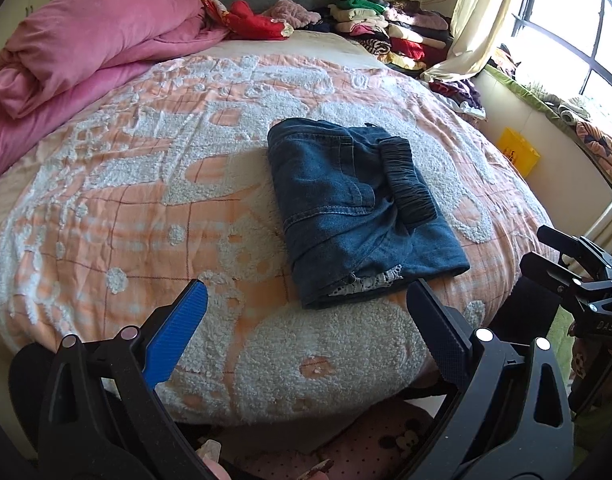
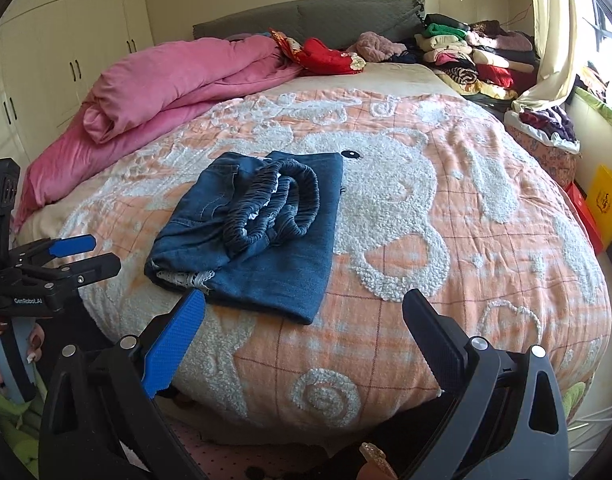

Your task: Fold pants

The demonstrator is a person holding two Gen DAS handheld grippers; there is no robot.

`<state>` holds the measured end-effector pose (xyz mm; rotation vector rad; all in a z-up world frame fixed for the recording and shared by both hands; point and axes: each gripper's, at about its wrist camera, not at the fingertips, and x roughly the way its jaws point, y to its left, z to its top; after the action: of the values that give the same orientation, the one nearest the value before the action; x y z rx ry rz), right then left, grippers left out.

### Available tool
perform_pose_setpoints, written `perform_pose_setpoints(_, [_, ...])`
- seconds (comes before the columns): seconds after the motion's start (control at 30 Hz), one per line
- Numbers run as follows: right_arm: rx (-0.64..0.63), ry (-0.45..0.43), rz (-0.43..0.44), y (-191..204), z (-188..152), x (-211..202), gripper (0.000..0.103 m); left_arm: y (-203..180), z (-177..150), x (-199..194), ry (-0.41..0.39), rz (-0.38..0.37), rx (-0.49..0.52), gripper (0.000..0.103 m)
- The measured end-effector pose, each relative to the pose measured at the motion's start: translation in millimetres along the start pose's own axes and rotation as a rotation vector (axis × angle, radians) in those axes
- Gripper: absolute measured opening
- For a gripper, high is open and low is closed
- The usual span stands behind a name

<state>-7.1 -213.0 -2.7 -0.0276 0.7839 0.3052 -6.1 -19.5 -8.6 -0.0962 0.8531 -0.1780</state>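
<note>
The folded blue denim pants (image 1: 358, 208) lie centre frame on the orange-and-white quilted bedspread (image 1: 145, 208), elastic waistband on top. The left gripper (image 1: 306, 320) and right gripper (image 2: 303, 328) are released and apart from the cloth, so folding appears complete.

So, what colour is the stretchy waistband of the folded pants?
The waistband is dark grey-blue, a bit darker than the blue denim pants. The right wrist view shows it best.

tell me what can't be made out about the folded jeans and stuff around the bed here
- Jeans: inner layers and legs hidden by the fold, both views.
- Yellow bag: cut off by the right wrist view's edge; print too small to read.
- Clothes stack: single garments too small to tell.
- Floor under the bed: hidden by the left gripper and right gripper.
</note>
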Motion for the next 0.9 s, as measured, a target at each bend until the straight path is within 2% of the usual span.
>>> perform_pose_setpoints(0.9, [0.007, 0.003, -0.002, -1.3, 2.7, -0.9, 0.098, -4.7, -2.6, -4.1, 0.021, 0.038, 0.003, 0.093])
